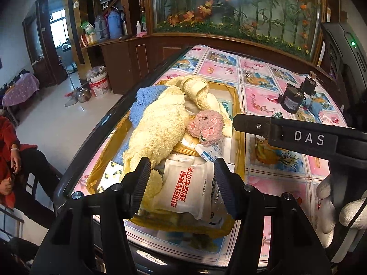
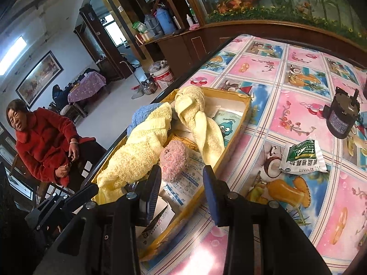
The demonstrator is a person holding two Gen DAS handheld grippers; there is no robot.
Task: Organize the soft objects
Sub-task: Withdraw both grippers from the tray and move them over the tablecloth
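Yellow towels [image 1: 158,128] and a pink plush [image 1: 205,127] fill the gold box [image 1: 238,114] at frame centre. Both the left gripper [image 1: 181,183] and right gripper [image 2: 181,184] hover released and empty; sorting looks nearly done, with perhaps only the green packet [image 2: 302,155] at middle right left to fetch.

Yellow towels [image 1: 156,126], pink plush [image 1: 205,127], in box [image 1: 238,123]

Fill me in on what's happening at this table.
A person with a gripper in each hand is sorting soft things into a cardboard box on the table. Yellow towels, a blue cloth, a pink plush toy and white packets already lie in it. The left gripper and right gripper both hang open over the box, holding nothing. A green packet lies outside it.
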